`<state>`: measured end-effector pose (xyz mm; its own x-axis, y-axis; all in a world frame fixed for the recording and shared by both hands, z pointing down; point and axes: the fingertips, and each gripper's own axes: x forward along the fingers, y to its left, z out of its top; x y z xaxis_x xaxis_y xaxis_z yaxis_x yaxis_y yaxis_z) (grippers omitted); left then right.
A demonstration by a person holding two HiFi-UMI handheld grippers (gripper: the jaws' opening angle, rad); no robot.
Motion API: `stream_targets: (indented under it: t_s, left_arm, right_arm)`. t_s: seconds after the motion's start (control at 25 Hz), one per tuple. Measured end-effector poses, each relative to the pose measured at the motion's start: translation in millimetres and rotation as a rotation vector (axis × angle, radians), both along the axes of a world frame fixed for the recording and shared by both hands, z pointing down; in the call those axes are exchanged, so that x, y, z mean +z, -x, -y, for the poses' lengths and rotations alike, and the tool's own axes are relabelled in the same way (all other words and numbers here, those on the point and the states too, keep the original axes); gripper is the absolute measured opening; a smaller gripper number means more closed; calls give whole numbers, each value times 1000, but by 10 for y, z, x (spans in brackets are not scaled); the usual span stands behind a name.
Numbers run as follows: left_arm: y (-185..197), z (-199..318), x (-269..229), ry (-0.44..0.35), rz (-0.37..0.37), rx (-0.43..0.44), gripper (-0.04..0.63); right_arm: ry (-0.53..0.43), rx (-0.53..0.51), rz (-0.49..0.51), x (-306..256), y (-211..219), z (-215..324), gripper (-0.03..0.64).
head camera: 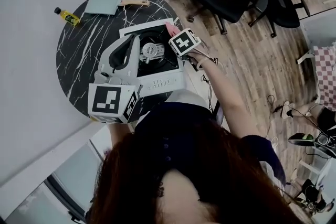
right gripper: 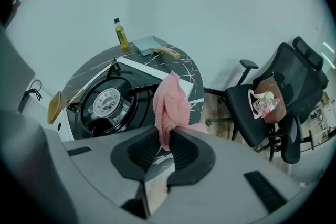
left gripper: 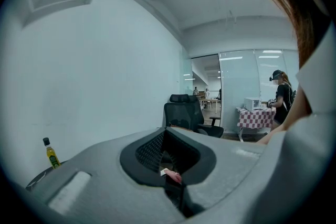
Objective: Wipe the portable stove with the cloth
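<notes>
We see our right gripper (right gripper: 167, 143) clamped tight on a bunched pink cloth (right gripper: 170, 105), which is held at the far right corner of the stove (right gripper: 107, 102). We can't tell whether the cloth touches the stove. Our left gripper (left gripper: 171, 168) has its jaws only a crack apart with nothing between them, and it is over the stove's left side. The stove sits on a round black marble table (head camera: 84, 55), with a small bottle (head camera: 67, 16) and a square pan (head camera: 105, 1) at the far edge.
</notes>
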<state>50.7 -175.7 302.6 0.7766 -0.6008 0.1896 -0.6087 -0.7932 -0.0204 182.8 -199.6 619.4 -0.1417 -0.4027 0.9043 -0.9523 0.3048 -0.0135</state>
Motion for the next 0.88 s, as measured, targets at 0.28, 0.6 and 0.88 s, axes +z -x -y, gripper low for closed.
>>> stream_targets:
  t_s: [0.28, 0.6, 0.88]
  left_arm:
    - [-5, -2, 15, 10, -18, 24, 12]
    - [-69, -76, 2, 7, -24, 52, 12]
    - [-158, -140, 10, 11, -23, 79, 12]
  right_arm:
    - [-27, 45, -10, -26, 10, -98, 60]
    - [-33, 45, -43, -48, 27, -257, 60]
    - [-40, 70, -28, -53, 37, -358, 60]
